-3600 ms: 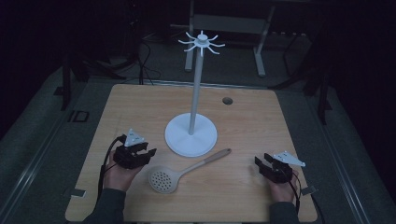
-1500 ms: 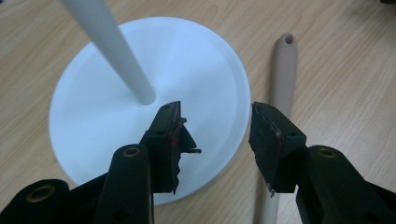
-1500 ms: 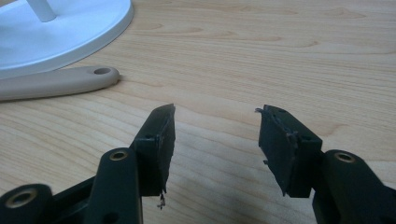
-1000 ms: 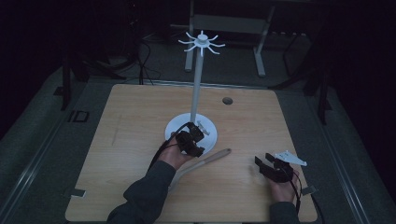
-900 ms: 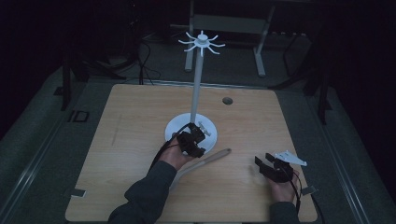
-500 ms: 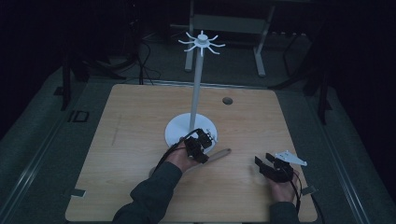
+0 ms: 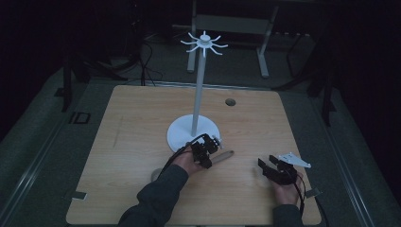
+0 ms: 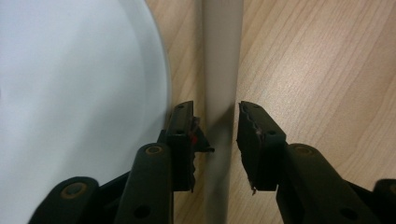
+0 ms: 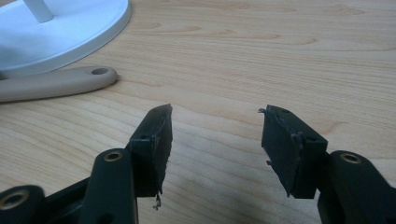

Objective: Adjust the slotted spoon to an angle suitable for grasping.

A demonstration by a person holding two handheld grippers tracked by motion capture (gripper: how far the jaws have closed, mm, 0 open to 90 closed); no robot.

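Observation:
A beige slotted spoon lies on the table in front of the white stand's round base (image 7: pixel 182 133). Its handle (image 7: pixel 226 155) points right, and its head (image 7: pixel 155 175) is mostly hidden under the left forearm. My left gripper (image 7: pixel 206 150) is down over the handle (image 8: pixel 219 70), open, with one jaw on each side and only small gaps. The base's rim (image 8: pixel 79 93) lies just beside the left fingers (image 8: pixel 184 130). My right gripper (image 7: pixel 265 166) rests near the front right, open (image 9: pixel 215 121) with nothing between its fingers. The handle's holed end (image 9: pixel 56 83) lies ahead of it to the left.
The stand's thin pole (image 7: pixel 198 94) rises from the base to a ring of hooks (image 7: pixel 204 43) high above the table. A small dark hole (image 7: pixel 230 101) marks the tabletop at the back right. Bare wood (image 9: pixel 280 56) stretches ahead of the right gripper.
My left gripper moved from the front left to the stand's base, then slid right and nearer along the spoon's handle. The right gripper has stayed put.

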